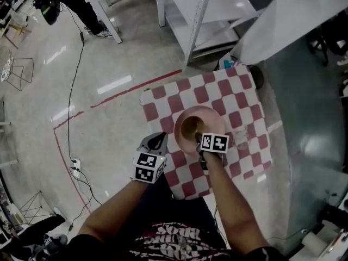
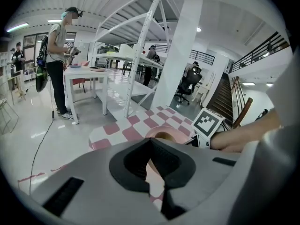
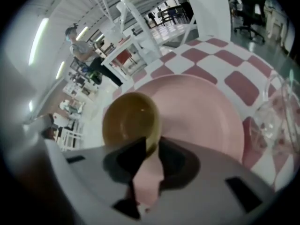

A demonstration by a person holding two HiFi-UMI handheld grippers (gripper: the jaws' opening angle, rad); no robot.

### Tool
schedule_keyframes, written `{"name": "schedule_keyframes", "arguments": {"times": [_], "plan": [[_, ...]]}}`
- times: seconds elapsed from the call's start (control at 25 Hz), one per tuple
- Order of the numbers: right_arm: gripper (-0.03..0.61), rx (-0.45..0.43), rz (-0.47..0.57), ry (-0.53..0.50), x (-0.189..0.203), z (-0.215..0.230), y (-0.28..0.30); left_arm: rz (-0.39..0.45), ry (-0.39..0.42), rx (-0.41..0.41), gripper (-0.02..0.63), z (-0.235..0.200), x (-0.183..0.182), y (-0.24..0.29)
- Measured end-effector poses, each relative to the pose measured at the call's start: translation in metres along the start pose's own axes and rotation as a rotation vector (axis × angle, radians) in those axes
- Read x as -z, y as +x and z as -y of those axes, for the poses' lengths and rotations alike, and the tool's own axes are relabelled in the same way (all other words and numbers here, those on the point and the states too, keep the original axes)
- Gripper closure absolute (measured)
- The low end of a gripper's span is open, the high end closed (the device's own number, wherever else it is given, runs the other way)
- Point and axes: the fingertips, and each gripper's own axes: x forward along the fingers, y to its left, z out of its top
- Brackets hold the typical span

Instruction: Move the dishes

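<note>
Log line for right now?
right gripper shut on bowl rim | bowl over pink plate | left gripper shut, empty, beside plate

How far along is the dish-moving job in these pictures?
Done: nothing looks moved yet; the pink plate sits on the checked tablecloth. In hand: the right gripper has its jaws shut on the rim of the small yellow bowl over that plate. The left gripper is shut and empty beside it. Left: probably carrying bowl and plate away.

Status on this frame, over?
Right gripper shut on bowl rim, bowl on pink plate. Left gripper shut, empty, left of plate. Clear glassware beside plate.
</note>
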Motion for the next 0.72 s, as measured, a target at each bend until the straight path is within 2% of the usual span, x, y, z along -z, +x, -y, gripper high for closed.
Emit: {"name": "schedule_keyframes", "arguments": {"times": [0.04, 0.08, 0.16, 0.44, 0.6, 0.72], "plan": [[0.5, 0.024, 0.002, -0.022, 0.0, 0.001, 0.0, -0.003, 0.004, 0.004, 0.586, 0.0, 0.0, 0.001], [0.526, 0.04, 0.007, -0.045, -0.001, 0.001, -0.002, -0.006, 0.008, 0.008, 0.586, 0.001, 0.001, 0.001], [0.532, 0.047, 0.016, -0.071, 0.0, -0.001, -0.009, -0.016, 0.019, 0.019, 0.586, 0.002, 0.001, 0.003], [0.537, 0.024, 0.072, -0.063, -0.001, 0.005, -0.063, -0.026, 0.059, 0.064, 0.586, 0.02, -0.009, 0.014], [0.537, 0.01, 0.082, -0.027, 0.014, 0.022, -0.098, -0.033, 0.085, 0.098, 0.586, 0.041, -0.014, 0.021], [0.537, 0.021, 0.107, 0.044, 0.03, 0.053, -0.122, -0.032, 0.112, 0.121, 0.586, 0.058, -0.02, 0.026]]}}
